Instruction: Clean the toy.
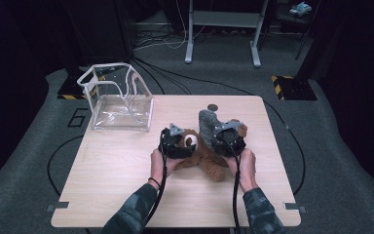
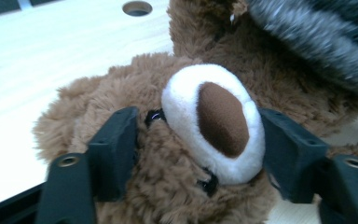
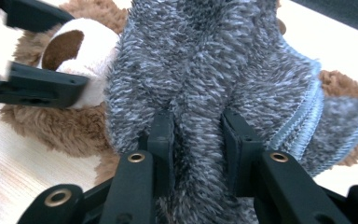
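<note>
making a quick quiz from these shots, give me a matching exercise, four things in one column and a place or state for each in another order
Things:
1. teddy bear
2. grey fuzzy cloth
3. clear plastic box
4. round hole

Places or states:
A. at the table's far left corner
B. pinched between the right gripper's jaws
C. in the tabletop near the far edge
D. lying mid-table, snout between the left gripper's jaws

Pairs: 1-D, 2-B, 3-A, 4-C
</note>
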Tool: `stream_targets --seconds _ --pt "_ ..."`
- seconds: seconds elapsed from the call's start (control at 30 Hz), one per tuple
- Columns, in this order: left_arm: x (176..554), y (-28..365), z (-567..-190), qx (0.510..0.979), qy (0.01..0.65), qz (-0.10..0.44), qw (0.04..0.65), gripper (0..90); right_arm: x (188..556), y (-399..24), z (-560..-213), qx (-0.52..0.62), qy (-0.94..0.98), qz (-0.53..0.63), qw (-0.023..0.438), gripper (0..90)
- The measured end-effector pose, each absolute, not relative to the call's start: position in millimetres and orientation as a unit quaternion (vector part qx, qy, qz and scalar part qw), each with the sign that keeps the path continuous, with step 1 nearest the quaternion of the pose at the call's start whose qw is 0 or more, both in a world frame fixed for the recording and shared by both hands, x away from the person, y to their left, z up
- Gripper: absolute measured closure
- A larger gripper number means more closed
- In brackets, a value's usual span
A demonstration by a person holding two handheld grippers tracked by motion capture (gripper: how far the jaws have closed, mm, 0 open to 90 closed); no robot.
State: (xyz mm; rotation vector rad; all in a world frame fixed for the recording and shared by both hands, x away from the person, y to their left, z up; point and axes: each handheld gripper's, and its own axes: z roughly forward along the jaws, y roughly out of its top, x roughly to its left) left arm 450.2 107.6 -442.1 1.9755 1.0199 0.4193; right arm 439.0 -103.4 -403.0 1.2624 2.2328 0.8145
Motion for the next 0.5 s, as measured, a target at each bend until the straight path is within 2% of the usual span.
stream_targets --seconds 0.03,0.17,0.27,0.47,0.5 --pt "448.6 110.5 -440.7 0.794 0.404 0.173 0.420 24.5 440.0 -104.0 -405.0 0.455 0.810 0.294 0.225 67.3" --pt "438.6 126.4 -443.3 0.787 0.412 0.190 0.419 21.1 440.6 -107.4 -407.2 0.453 0.810 0.300 0.219 65.2" --pt "434.0 138.6 -451.3 0.782 0.426 0.192 0.413 20.9 439.6 -106.8 -406.0 0.450 0.813 0.303 0.214 59.7" --pt "426.1 155.2 -472.8 0.780 0.437 0.177 0.412 21.7 432.5 -107.4 -394.6 0.451 0.804 0.320 0.220 42.3" --pt "426.1 155.2 -472.8 0.780 0.437 0.177 0.412 22.1 432.5 -107.4 -394.6 0.451 0.804 0.320 0.220 42.3"
